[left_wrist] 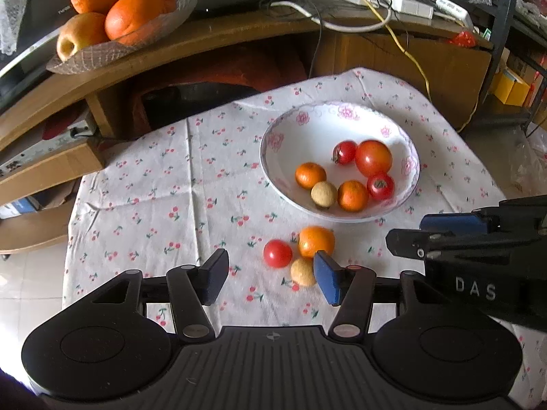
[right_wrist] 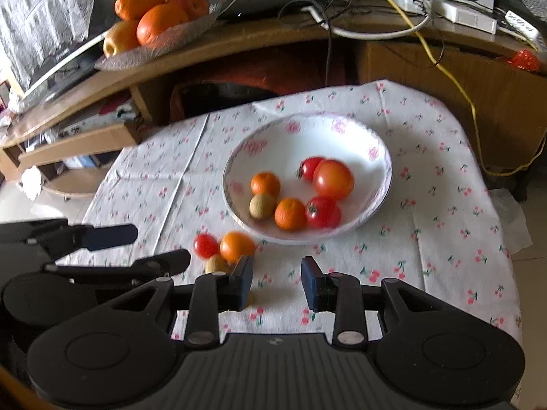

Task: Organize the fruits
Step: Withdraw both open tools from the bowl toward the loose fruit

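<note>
Both grippers, left gripper point(left_wrist: 270, 275) and right gripper point(right_wrist: 277, 282), hang released, jaws empty; three loose fruits point(left_wrist: 297, 253) crowd lower centre below the bowl point(left_wrist: 273, 143) rim.

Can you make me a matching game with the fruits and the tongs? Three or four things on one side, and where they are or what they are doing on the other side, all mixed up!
Things:
1. big red tomato
2. small red tomato
3. yellow apple
4. left tongs

Places or states:
A. on the cherry cloth, outside the bowl
B. open, holding nothing
C. inside the white flowered bowl
D. on the glass dish up on the wooden desk

Right pairs: 1-C, 2-A, 3-D, 4-B
</note>
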Demonstrator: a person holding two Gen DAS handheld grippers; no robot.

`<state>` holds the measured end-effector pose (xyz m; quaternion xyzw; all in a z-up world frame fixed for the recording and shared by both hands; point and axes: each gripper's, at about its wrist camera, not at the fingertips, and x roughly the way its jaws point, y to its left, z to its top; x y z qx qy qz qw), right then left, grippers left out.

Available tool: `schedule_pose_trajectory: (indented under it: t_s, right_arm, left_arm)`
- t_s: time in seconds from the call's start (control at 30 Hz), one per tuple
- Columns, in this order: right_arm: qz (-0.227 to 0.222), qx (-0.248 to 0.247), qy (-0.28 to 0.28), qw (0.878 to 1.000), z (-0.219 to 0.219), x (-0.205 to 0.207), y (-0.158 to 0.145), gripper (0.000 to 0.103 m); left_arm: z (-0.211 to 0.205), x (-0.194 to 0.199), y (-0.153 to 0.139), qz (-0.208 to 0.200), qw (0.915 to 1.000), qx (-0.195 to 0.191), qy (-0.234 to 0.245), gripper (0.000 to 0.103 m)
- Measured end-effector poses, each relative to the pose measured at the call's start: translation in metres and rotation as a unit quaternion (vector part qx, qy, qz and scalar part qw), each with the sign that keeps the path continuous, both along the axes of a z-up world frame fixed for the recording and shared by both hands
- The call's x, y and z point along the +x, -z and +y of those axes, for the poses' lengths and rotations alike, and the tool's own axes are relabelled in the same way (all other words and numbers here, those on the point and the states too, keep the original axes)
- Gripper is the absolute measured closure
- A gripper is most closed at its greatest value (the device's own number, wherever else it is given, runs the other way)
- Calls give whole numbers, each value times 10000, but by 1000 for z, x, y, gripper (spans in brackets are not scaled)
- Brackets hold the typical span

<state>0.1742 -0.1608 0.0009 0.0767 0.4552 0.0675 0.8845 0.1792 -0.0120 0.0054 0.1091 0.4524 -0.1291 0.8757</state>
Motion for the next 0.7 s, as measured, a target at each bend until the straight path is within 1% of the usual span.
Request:
schedule_pose_trajectory:
  t_s: [0.27,0.33,0.4,0.53,0.7]
  right_arm:
    - [225,-92,-299,9993,14,-1,14,69]
    - [267,-104,-379,9989,17,0,16,66]
    - [320,-102,-455,9984,19,2,19,64]
    - [404,-67,-529,9978,22,8,24,64]
    - [540,-24,-673,9963,31,17,32,63]
  left_arm:
    - [14,-4,10,153,9999,68,-2,37]
    - [19,-3,12,180,9998,44,-43,35]
    - [25,-1,12,200,9998,3,-100,33]
    - [37,5,12,290,9990,-133,-297,33]
    - [47,9,8,259,9984,-275,-431,31]
